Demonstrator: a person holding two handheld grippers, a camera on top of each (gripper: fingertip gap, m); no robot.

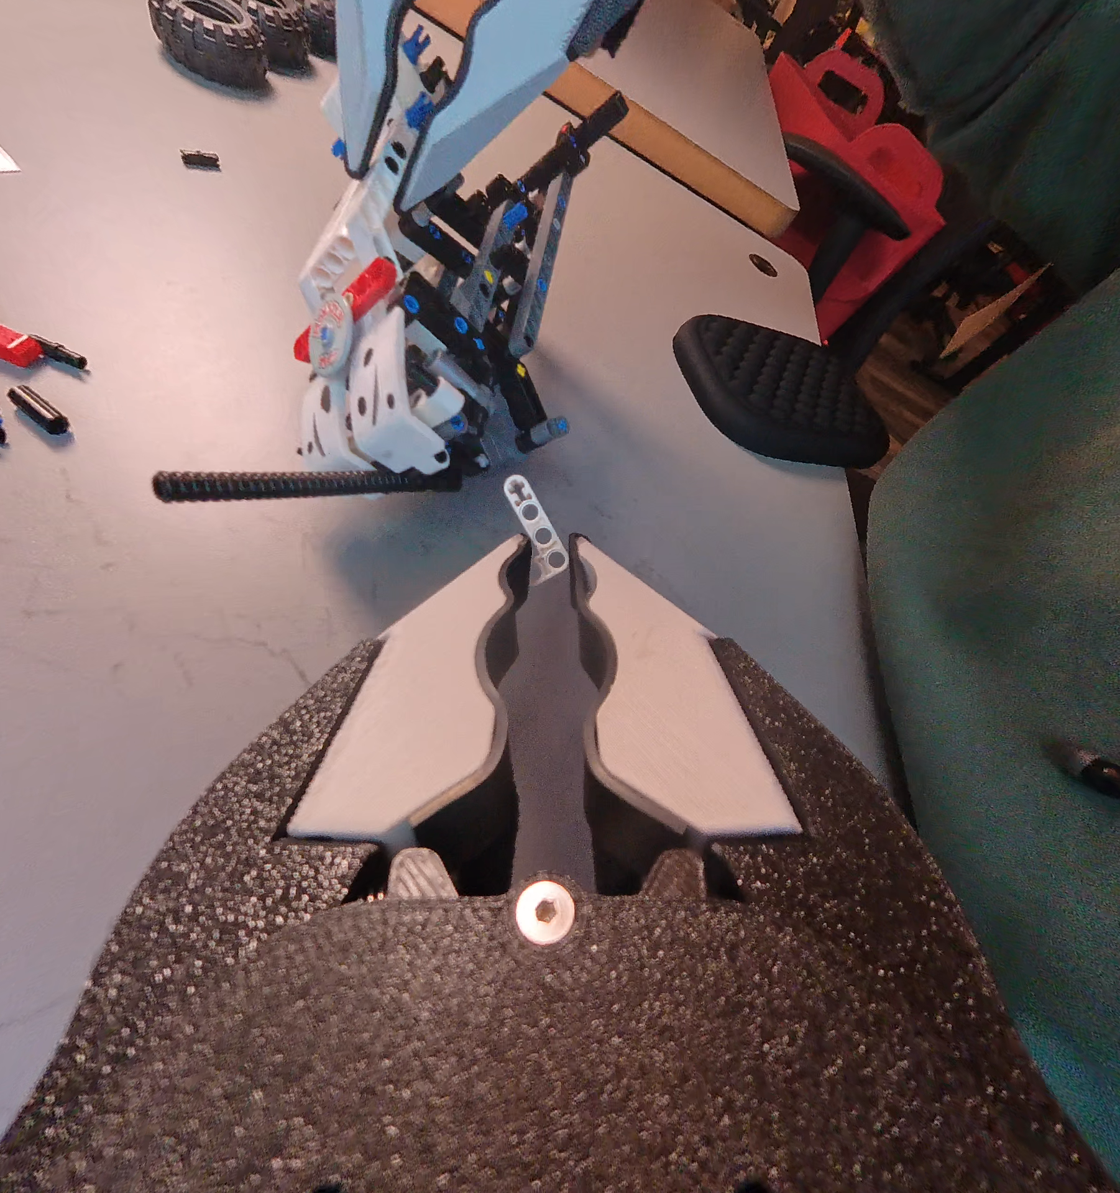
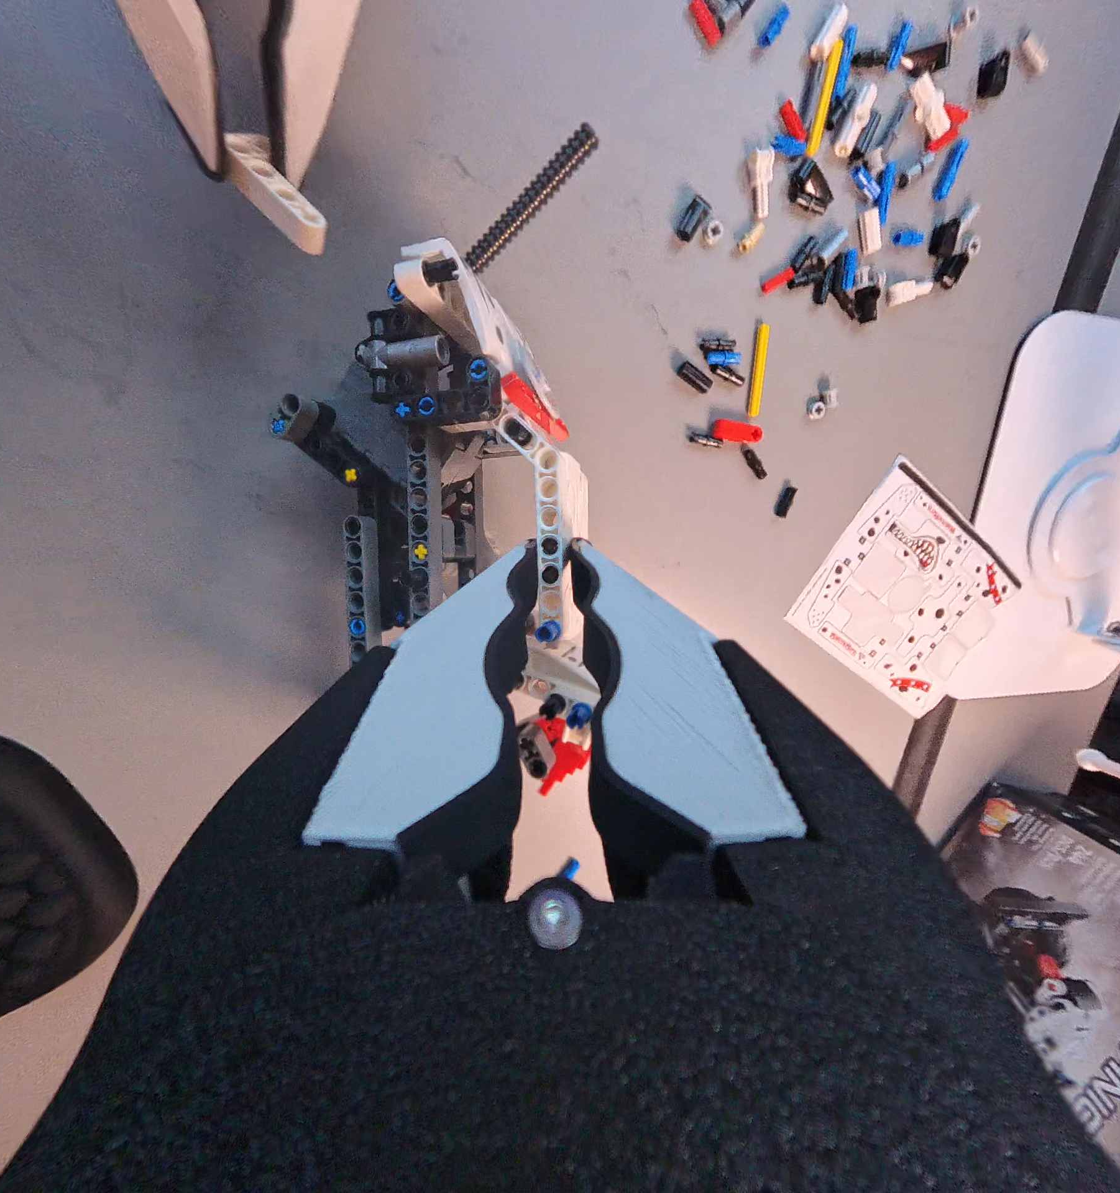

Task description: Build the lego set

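**Q:** What did each pair of tongs hold?

**A:** The left gripper [image 1: 549, 539] was closed on a small white beam [image 1: 537, 529] with a row of holes; the beam stuck out forward past the fingertips, tilted slightly left. The right gripper [image 2: 552, 543] was clamped on a long white perforated beam [image 2: 548, 516] that formed part of the half-built model [image 2: 441, 400] — the beam ran up between the two grey fingers and on beyond their tips.

**Q:** Where did the model sit relative to the tongs?

**A:** In the left wrist view the half-built model [image 1: 402, 336] stood on the grey table [image 1: 157, 613] just ahead of and left of the left tips, with the right gripper [image 1: 383, 181] reaching down onto its upper end. A black ribbed hose [image 1: 286, 484] projected from the model's base, off to the left of the left tips. In the right wrist view the small white beam [image 2: 273, 193] and the left gripper appeared ahead and to the left, above the model and apart from it.

**Q:** What else lay around?

**A:** Loose parts [image 2: 867, 161] — blue, black, red, yellow — were scattered ahead and right of the right gripper; a sticker sheet [image 2: 899, 581] lay to its right, the set's box [image 2: 1061, 955] nearer and right. Black tyres [image 1: 234, 39] lay far ahead-left of the left gripper.
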